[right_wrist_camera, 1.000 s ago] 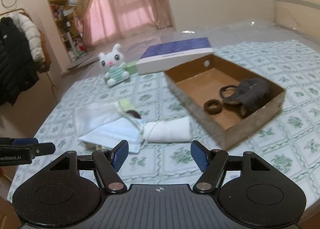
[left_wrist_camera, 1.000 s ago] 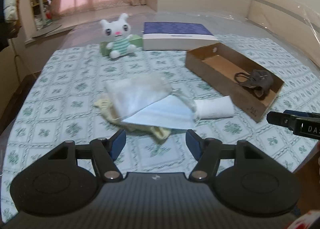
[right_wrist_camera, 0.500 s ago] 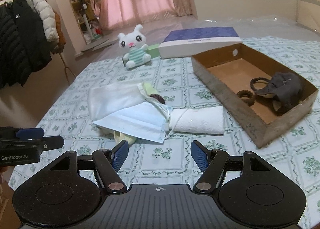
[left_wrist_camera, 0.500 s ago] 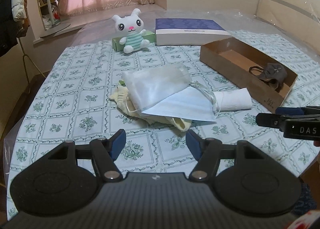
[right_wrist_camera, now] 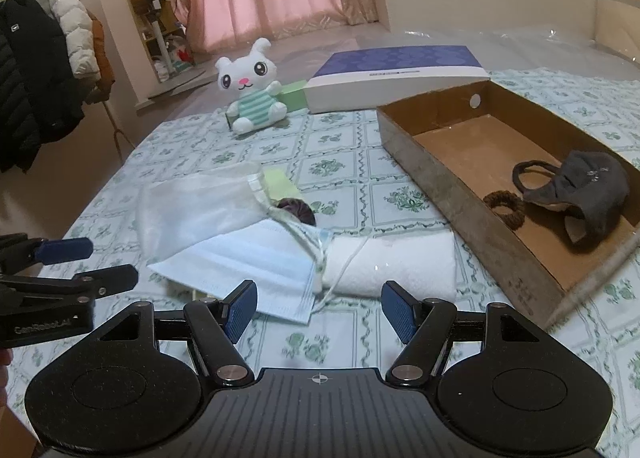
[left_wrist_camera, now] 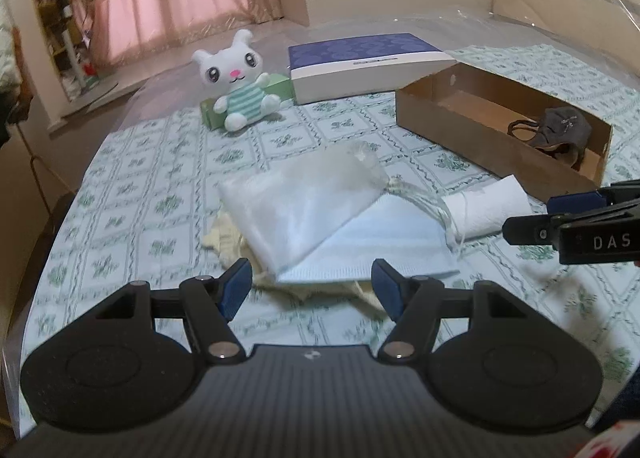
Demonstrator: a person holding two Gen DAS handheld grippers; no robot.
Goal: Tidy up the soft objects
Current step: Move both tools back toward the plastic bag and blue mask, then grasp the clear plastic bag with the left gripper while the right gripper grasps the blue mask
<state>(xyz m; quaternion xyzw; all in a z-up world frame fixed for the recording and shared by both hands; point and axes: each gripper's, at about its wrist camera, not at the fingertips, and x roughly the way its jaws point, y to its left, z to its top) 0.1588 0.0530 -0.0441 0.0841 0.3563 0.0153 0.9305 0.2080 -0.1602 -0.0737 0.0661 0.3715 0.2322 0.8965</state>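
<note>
A pile of soft things lies mid-table: a white mesh bag [left_wrist_camera: 304,201] [right_wrist_camera: 200,205] over a light blue face mask [left_wrist_camera: 380,250] [right_wrist_camera: 248,262], a yellowish cloth [left_wrist_camera: 228,242] beneath, and a rolled white towel [left_wrist_camera: 486,209] [right_wrist_camera: 392,266] to the right. A dark scrunchie [right_wrist_camera: 296,209] peeks out behind the mask. The open cardboard box [left_wrist_camera: 472,129] [right_wrist_camera: 428,177] holds a dark grey mask [left_wrist_camera: 560,129] [right_wrist_camera: 580,185] and a brown hair tie [right_wrist_camera: 505,209]. My left gripper [left_wrist_camera: 312,290] is open just before the pile's near edge. My right gripper [right_wrist_camera: 318,310] is open before the towel and mask.
A white plush rabbit [left_wrist_camera: 238,87] [right_wrist_camera: 254,89] sits against a green box [left_wrist_camera: 276,87] at the back, beside a blue-and-white flat box [left_wrist_camera: 368,65] [right_wrist_camera: 396,75]. Coats [right_wrist_camera: 36,69] hang at left. The right gripper's fingers [left_wrist_camera: 576,217] show at the left view's right edge.
Both grippers have moved forward and lower toward the pile, which now looks larger and closer to the fingertips. Their jaws kept the same width. Nothing on the table moved.
</note>
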